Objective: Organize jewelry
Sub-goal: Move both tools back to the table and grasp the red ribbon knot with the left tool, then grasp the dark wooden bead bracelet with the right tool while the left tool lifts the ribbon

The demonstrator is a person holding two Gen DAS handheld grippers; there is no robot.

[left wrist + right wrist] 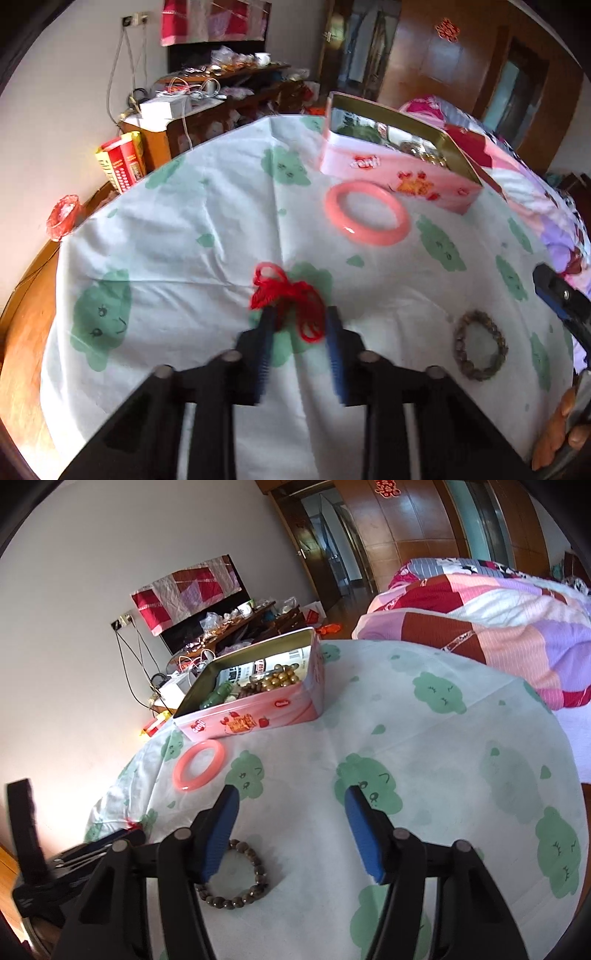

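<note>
A red cord (291, 295) lies bunched on the white cloth with green prints (184, 240). My left gripper (300, 319) is down on it, its blue pads pressing the bundle from both sides. A brown bead bracelet (476, 373) (258, 871) rests to the right. My right gripper (290, 801) hovers open above the cloth, and its left finger (221, 819) hides part of the bracelet. Farther back is a pink bangle (332, 208) (180, 770), in front of an open pink tin (388, 173) (258, 716) that holds several beads and a green piece.
A quilted bed (480, 627) borders the table on the right. A cluttered wooden cabinet (207, 110) with cables stands by the wall at the back left. Red and yellow boxes (122, 162) sit beyond the table's left edge. A person's fingers (561, 424) show at the lower right.
</note>
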